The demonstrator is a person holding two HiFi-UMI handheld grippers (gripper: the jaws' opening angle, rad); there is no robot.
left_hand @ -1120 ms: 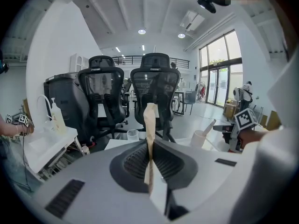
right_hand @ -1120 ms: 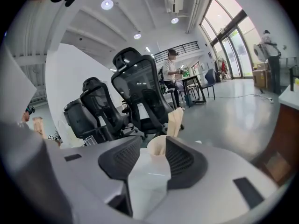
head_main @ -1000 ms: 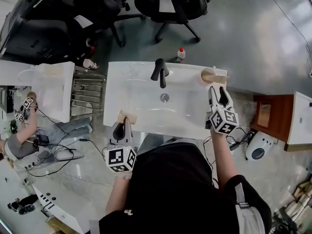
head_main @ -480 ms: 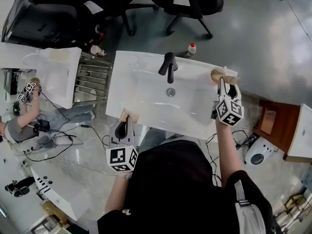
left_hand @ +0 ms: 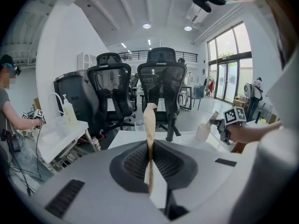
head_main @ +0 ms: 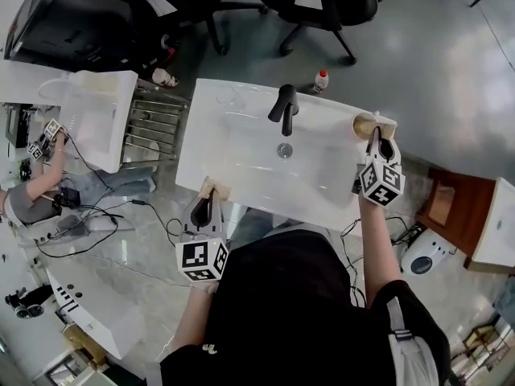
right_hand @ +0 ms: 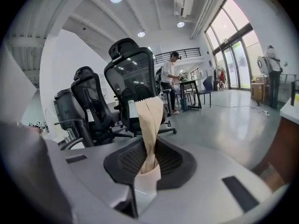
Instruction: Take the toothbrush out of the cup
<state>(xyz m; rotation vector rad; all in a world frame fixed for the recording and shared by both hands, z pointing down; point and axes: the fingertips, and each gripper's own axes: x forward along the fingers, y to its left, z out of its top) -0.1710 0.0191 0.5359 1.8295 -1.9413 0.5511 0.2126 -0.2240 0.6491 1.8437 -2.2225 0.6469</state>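
A second ago the right hand-held gripper (head_main: 378,137) hung spread, short of the cup (head_main: 364,124). Now it has moved in to the far right corner of the sink (head_main: 233,163) and pinches the paper-wrapped toothbrush (right_hand: 152,118), which still stands in the cup. The grasp looks made, so only the lift out remains. That arm reaches forward, with the gripper tilted slightly down. The left hand-held gripper (head_main: 207,203) sits at the sink's near edge, clamped on a tan packet (head_main: 212,188).
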